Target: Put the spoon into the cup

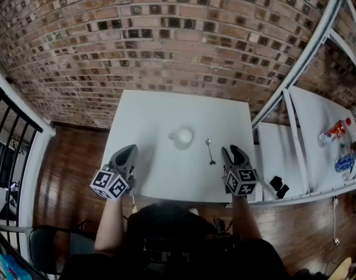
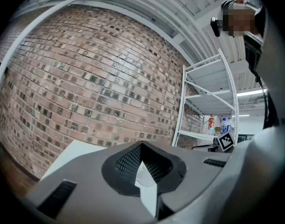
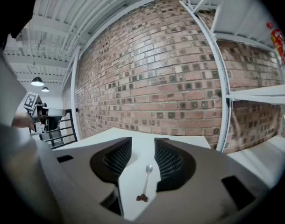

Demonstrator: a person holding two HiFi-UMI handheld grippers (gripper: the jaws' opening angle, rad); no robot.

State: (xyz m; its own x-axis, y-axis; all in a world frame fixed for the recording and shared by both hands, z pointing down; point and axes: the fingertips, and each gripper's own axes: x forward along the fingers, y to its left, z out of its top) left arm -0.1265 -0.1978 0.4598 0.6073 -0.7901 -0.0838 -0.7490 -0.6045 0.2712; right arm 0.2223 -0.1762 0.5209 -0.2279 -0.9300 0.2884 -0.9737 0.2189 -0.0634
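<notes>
A white cup [image 1: 182, 137] stands in the middle of the white table [image 1: 149, 121]. A thin metal spoon [image 1: 210, 151] lies to its right, bowl end away from me. My right gripper [image 1: 232, 152] hovers just right of the spoon near the table's front edge. It is open with nothing between its fingers. In the right gripper view the spoon [image 3: 146, 183] shows on the table through the gap of that gripper [image 3: 142, 146]. My left gripper [image 1: 130, 151] is at the front left of the cup. In the left gripper view, the pads of that gripper [image 2: 142, 144] meet at the tips, holding nothing.
A white shelf rack [image 1: 295, 86] stands to the right of the table, with bottles [image 1: 335, 130] and a small black object [image 1: 278, 185] on its shelf. A brick wall runs behind the table. A black railing [image 1: 9, 133] and a wooden floor lie to the left.
</notes>
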